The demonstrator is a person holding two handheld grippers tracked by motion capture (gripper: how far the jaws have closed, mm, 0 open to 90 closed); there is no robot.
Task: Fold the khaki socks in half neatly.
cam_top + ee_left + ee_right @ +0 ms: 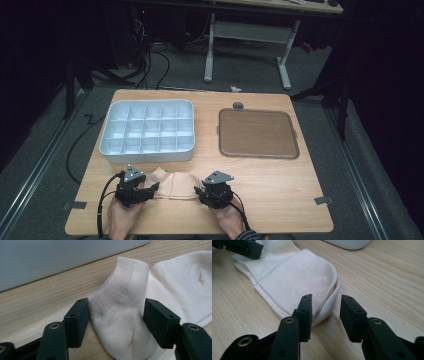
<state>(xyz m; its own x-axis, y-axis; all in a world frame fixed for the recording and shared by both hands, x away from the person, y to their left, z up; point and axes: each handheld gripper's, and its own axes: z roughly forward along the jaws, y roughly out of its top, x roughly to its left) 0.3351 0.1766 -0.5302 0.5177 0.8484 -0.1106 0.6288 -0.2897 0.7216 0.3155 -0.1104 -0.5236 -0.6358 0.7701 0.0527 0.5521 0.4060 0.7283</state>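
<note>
A cream sock [172, 184] lies flat on the wooden table near its front edge, between my two grippers. My left gripper [150, 190] is at the sock's left end. In the left gripper view the sock [125, 290] is bunched into a raised ridge that fills the gap of the left gripper [116, 312], with both pads against it. My right gripper [197, 190] is at the sock's right end. In the right gripper view the sock's [294, 277] folded edge lies between the jaws of the right gripper [325, 307]; one pad rests on the fabric and the other stands clear.
A white compartment tray [150, 156] stands just behind the sock, at the table's left. A brown flat tray [257, 132] sits at the right, with a small grey disc [238, 105] behind it. Tape marks [323, 200] lie near the front corners.
</note>
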